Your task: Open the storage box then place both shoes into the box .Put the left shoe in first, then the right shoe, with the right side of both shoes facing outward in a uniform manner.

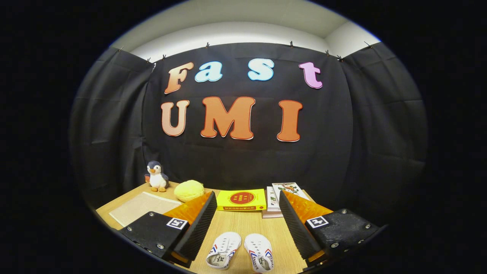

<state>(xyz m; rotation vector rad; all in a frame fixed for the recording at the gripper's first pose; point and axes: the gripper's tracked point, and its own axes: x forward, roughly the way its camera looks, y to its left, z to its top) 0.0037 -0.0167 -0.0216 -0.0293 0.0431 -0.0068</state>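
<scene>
You held the gripper (247, 213) high with its fingers wide apart, gripping nothing, probably to survey the table (243, 228). Both shoes (241, 251) sat side by side between the fingers, toes pointing away.

table (243, 228): wooden | on it: two shoes (240, 251); yellow box (241, 200); books (283, 196); penguin (156, 176); mat (139, 207)

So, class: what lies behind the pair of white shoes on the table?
Beyond the shoes, lying between the open gripper's fingers, a yellow box lies flat beside stacked books; its contents are hidden.
</scene>
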